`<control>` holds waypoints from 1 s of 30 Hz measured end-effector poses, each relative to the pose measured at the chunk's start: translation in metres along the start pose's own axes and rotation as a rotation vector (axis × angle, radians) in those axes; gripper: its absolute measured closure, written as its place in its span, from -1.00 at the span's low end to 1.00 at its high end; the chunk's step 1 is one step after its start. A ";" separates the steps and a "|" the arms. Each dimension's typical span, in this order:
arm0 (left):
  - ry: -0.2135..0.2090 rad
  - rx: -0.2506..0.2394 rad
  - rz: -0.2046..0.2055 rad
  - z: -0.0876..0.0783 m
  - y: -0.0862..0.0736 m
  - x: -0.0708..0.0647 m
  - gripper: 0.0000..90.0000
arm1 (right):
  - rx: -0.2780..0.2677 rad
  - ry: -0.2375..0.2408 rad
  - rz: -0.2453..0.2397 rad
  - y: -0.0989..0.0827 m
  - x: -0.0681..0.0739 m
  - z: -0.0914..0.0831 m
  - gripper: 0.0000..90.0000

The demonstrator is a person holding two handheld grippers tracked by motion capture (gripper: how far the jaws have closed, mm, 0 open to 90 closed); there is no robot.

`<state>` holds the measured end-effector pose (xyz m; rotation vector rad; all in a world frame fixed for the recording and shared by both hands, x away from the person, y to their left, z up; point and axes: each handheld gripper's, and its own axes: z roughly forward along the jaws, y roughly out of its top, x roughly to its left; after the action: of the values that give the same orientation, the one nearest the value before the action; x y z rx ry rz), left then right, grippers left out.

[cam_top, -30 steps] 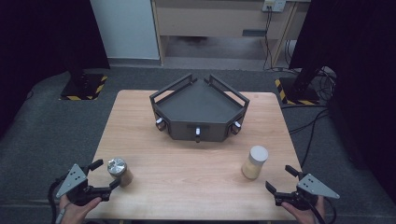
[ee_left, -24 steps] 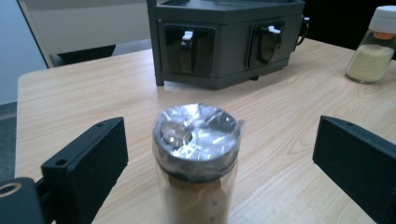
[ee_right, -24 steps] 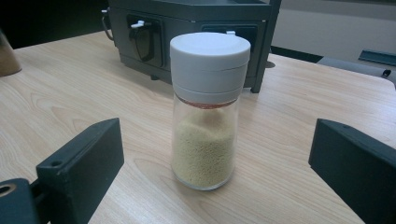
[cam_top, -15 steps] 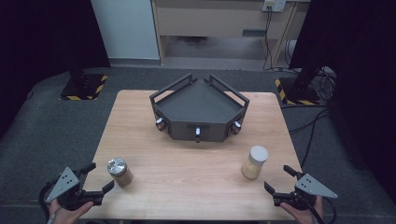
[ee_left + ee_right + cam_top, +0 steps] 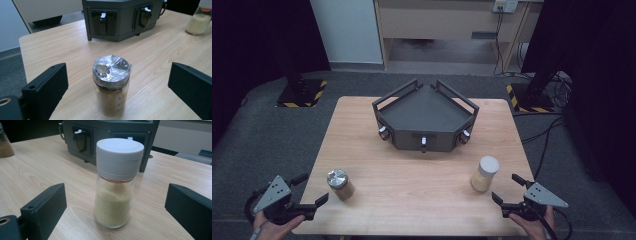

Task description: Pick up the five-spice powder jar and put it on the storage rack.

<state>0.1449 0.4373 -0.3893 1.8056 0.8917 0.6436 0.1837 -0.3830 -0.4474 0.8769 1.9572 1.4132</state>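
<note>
A small glass jar of brown powder with a silver lid [image 5: 340,184] [image 5: 111,83] stands upright on the wooden table [image 5: 412,180] at the front left. My left gripper [image 5: 310,191] [image 5: 117,87] is open just off the table's left front corner, its jaws apart and pointing at this jar without touching it. A glass jar of pale yellow grains with a white cap [image 5: 484,173] [image 5: 117,182] stands at the front right. My right gripper [image 5: 507,189] [image 5: 115,210] is open a little in front of that jar, not touching it.
A dark five-sided tray-like box with raised rails and small knobs on its front faces [image 5: 424,117] sits at the table's centre back. Beyond the table are grey carpet, stand bases with yellow-black tape [image 5: 299,92] and cables [image 5: 552,125].
My left gripper has pulled back from the brown jar, down and to the left toward the table corner. The right gripper has barely moved. Both jars stay put.
</note>
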 end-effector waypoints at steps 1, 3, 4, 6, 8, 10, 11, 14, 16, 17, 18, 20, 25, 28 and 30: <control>-0.001 0.004 0.006 0.000 0.004 0.001 -0.96 | -0.001 0.000 -0.003 0.000 0.000 0.000 -0.90; -0.006 0.009 0.010 0.000 0.011 0.003 -0.96 | -0.004 -0.004 -0.001 0.000 0.001 -0.001 -0.90; -0.011 0.014 0.012 0.000 0.016 0.005 -0.96 | -0.006 -0.005 0.001 -0.001 0.001 -0.001 -0.90; -0.024 0.021 0.020 0.002 0.023 0.008 -0.96 | -0.007 -0.006 0.002 -0.001 0.001 -0.001 -0.90; -0.033 0.039 0.026 0.006 0.028 0.011 -0.96 | -0.008 -0.006 0.000 -0.001 0.001 -0.001 -0.90; -0.047 0.066 0.023 0.011 0.034 0.016 -0.96 | -0.009 -0.007 -0.001 -0.001 0.001 -0.001 -0.90; -0.058 0.074 0.018 0.014 0.035 0.019 -0.96 | -0.009 -0.009 0.001 -0.001 0.001 -0.002 -0.90; -0.085 0.118 0.018 0.024 0.040 0.025 -0.95 | -0.009 -0.011 0.002 -0.001 0.001 -0.002 -0.90; -0.090 0.136 0.017 0.031 0.041 0.027 -0.93 | -0.009 -0.012 0.000 -0.001 0.002 -0.002 -0.90; -0.094 0.141 0.017 0.034 0.042 0.028 -0.93 | -0.010 -0.013 0.000 -0.001 0.002 -0.002 -0.90; -0.098 0.151 0.011 0.038 0.042 0.030 -0.93 | -0.010 -0.014 -0.001 -0.001 0.002 -0.002 -0.90; -0.101 0.155 0.010 0.041 0.043 0.031 -0.92 | -0.009 -0.014 0.000 -0.001 0.002 -0.002 -0.89; -0.117 0.196 0.025 0.054 0.046 0.031 -0.89 | -0.010 -0.015 0.000 -0.001 0.002 -0.002 -0.89; -0.111 0.219 0.042 0.063 0.047 0.030 -0.86 | -0.010 -0.015 0.000 -0.001 0.002 -0.002 -0.89; -0.118 0.223 0.038 0.068 0.046 0.032 -0.83 | -0.010 -0.016 0.000 -0.001 0.002 -0.002 -0.89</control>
<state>0.2286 0.4149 -0.3715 2.0412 0.8793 0.4703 0.1810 -0.3826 -0.4479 0.8814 1.9363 1.4105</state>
